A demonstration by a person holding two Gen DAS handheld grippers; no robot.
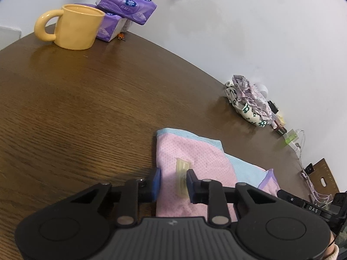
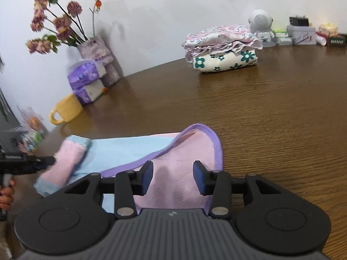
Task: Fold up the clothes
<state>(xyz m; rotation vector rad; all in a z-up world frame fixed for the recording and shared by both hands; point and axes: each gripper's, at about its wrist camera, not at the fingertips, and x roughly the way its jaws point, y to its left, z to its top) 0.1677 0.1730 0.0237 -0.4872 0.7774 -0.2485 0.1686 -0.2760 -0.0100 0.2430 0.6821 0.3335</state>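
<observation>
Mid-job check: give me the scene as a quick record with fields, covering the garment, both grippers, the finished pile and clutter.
garment: pink and blue garment lying partly folded on the wooden table
left gripper: jaws astride the garment's pink folded edge; grip unclear
right gripper: jaws open over the purple-trimmed pink flap
finished pile: folded floral clothes at the far edge
clutter: yellow mug, purple tissue packs, flowers

A home. The wooden worktop (image 2: 271, 99) holds a mug (image 1: 76, 27), tissue packs (image 1: 126, 4) and flowers (image 2: 54, 26). Folded clothes (image 2: 221, 47) sit by the wall.
</observation>
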